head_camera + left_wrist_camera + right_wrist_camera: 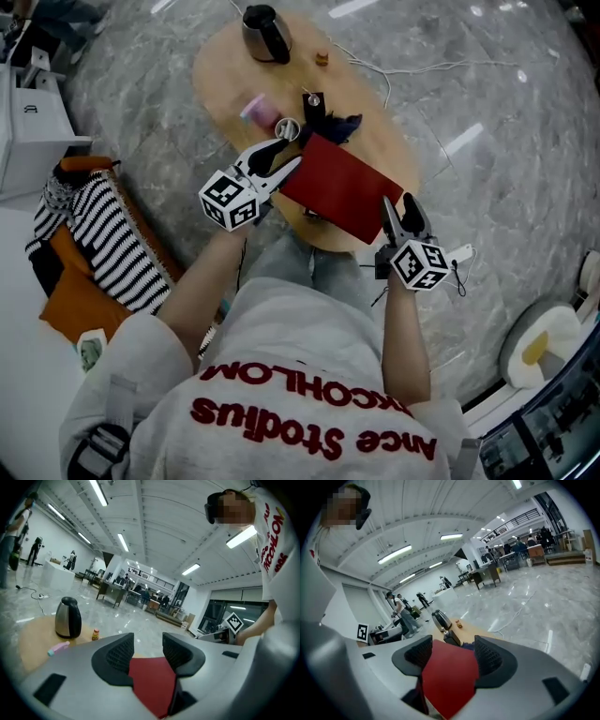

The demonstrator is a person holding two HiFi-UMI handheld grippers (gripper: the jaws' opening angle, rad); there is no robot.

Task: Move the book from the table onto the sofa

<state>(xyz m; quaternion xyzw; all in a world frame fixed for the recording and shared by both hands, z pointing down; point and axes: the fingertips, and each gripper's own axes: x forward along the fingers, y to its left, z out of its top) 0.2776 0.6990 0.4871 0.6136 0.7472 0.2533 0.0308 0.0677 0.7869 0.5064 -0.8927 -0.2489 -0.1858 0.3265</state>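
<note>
Our left gripper has its jaws standing apart, clamped on nothing. In the left gripper view the red book shows in the gap between them and just beyond, and we see no pad pressing on it. Our right gripper is likewise spread wide, with the book filling the space between its jaws and neither pad bearing on the cover.

From the head view the book lies flat and slantwise on the near end of the oval wooden table. The left gripper is at its far-left edge and the right gripper at its near-right edge. A pink cup and some dark blue stuff sit just beyond it, and a kettle stands at the far end.

We judge the book a thin hardback: stiff, fairly light, with a smooth cover that could slip from ribbed pads. Two opposite edges look the sound place to take it, each jaw pair closing over cover and pages near the middle of an edge so it lifts level and stays shut.

To our left is a white seat with a striped throw; we take this for the sofa, though little of it shows.
</note>
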